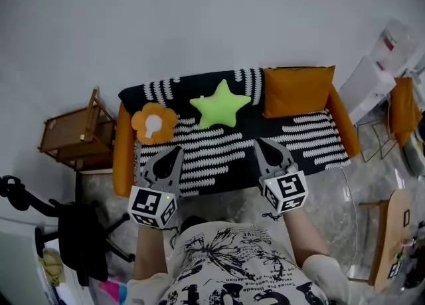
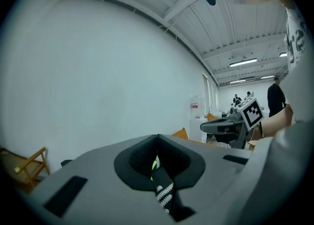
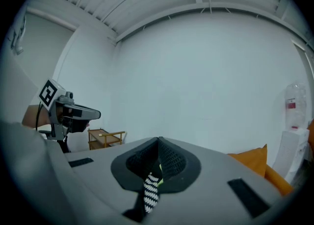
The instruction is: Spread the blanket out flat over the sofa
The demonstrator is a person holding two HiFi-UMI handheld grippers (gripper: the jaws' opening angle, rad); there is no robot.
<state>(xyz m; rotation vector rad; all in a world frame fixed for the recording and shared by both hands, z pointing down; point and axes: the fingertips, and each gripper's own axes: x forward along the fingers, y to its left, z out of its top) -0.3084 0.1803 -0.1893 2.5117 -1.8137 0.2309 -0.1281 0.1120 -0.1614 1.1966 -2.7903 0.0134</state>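
Head view, nearest us: the person's printed shirt (image 1: 226, 264), then the two grippers side by side, tips aimed away toward the sofa (image 1: 121, 157). Left gripper (image 1: 176, 152) at left, right gripper (image 1: 260, 143) at right, well apart and roughly level with each other.

Left gripper view: we note the jaws pressed together, pinching a narrow fold of the blanket (image 1: 219, 154). The black-and-white strip trails from the pinch back toward the camera. Right gripper view: the same there, jaws closed tight on a striped fold.

Blanket: lies on the sofa, long axis running left to right along the seat. It covers the seat from arm to arm and climbs the backrest at the left and middle. Black ground with rows of short white bars, and the rows run along the long axis. The near edge sits at the seat front, beneath the grippers in the head view. We cannot tell from that view exactly where along the edge each pinch lands. The right near corner comes close to the right arm.

On the blanket, farther back: an orange flower cushion (image 1: 154, 123) at left, a green star cushion (image 1: 220, 104) at centre, an orange square cushion (image 1: 297, 90) propped against the backrest at right.

Left of the sofa: a wooden side table (image 1: 73, 134). Behind everything, a plain pale wall (image 1: 199, 18).
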